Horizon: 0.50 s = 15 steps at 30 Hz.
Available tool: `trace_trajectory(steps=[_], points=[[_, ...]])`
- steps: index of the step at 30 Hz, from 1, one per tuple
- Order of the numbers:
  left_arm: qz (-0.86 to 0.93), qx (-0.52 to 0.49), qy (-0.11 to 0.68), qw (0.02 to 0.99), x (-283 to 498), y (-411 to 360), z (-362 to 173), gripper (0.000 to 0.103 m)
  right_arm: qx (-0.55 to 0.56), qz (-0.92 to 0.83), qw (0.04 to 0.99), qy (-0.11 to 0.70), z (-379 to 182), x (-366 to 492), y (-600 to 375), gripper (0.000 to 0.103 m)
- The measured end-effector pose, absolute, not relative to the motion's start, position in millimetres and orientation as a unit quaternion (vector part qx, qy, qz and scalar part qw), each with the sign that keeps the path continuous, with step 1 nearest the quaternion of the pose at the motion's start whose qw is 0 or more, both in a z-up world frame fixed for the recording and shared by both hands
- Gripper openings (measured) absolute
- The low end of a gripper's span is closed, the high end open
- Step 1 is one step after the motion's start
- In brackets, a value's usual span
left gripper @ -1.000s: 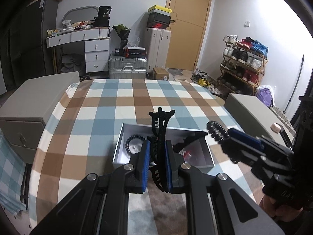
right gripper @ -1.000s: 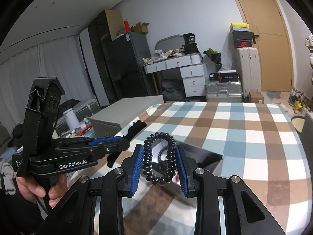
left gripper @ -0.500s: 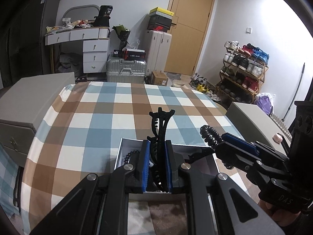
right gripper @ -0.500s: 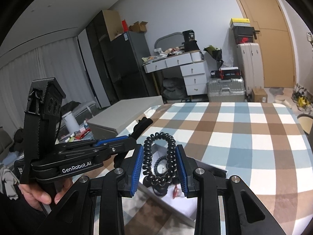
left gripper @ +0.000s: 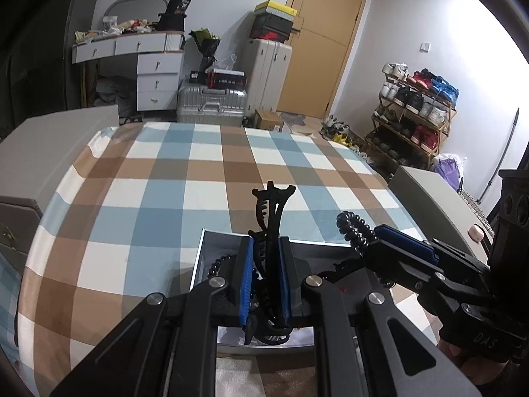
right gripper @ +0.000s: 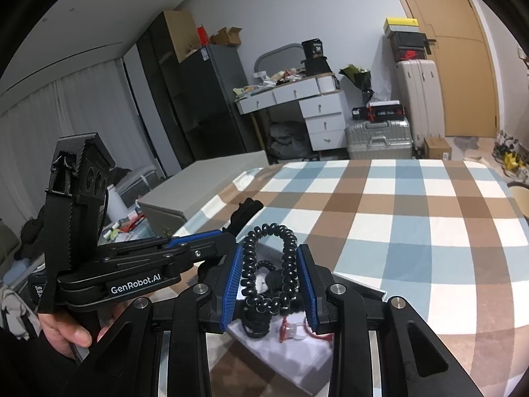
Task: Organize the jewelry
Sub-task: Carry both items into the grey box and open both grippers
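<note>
My left gripper (left gripper: 266, 244) is shut on a black claw hair clip (left gripper: 274, 211) that stands upright between the blue pads. It hangs over the near part of an open white box (left gripper: 211, 241) on the checked table. My right gripper (right gripper: 269, 251) is shut on a black coiled hair tie (right gripper: 248, 264), whose loop sticks up past the pads. It is over the same box (right gripper: 360, 286), where a small red and clear item (right gripper: 294, 332) lies. In each view the other gripper shows beside mine: left gripper (right gripper: 228, 235), right gripper (left gripper: 380, 233). A beaded bracelet (left gripper: 218, 263) peeks out in the box.
The checked tablecloth (left gripper: 165, 198) stretches far beyond the box. Grey cabinets flank the table, one on the left (left gripper: 49, 152) and one on the right (left gripper: 429, 192). A person's hand (right gripper: 66, 330) holds the left gripper's handle. Suitcases, drawers and a shoe rack stand at the back.
Both grippers have moved forward and a little down over the box, which now lies lower and closer in both views. Each grip stays the same.
</note>
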<state>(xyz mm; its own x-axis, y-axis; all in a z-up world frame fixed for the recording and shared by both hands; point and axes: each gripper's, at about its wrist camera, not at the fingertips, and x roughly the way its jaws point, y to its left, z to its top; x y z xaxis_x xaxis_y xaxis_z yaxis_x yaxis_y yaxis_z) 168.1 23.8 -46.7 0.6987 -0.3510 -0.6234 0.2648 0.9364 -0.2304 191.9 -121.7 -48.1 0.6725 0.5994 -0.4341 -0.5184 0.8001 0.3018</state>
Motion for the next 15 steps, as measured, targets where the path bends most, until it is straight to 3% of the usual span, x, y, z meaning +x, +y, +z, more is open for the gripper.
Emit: trace_trajectory(steps=[7,9,11,13,15], points=[[-0.173,-0.076,0.360,0.914,169,27,-53,0.010,0.073,0.303,0.908,0.280,-56,199,-116,0.036],[-0.178,-0.080,0.372,0.907,170,26,-55,0.013,0.074,0.308,0.903,0.290,-60,202,-114,0.045],[-0.173,-0.074,0.384,0.904,171,24,-56,0.019,0.072,0.304,0.902,0.297,-62,203,-112,0.046],[-0.169,-0.072,0.382,0.906,167,25,-55,0.040,0.069,0.307,0.903,0.293,-60,199,-113,0.047],[-0.167,-0.073,0.380,0.907,165,27,-54,0.046,0.071,0.300,0.909,0.281,-57,194,-115,0.054]])
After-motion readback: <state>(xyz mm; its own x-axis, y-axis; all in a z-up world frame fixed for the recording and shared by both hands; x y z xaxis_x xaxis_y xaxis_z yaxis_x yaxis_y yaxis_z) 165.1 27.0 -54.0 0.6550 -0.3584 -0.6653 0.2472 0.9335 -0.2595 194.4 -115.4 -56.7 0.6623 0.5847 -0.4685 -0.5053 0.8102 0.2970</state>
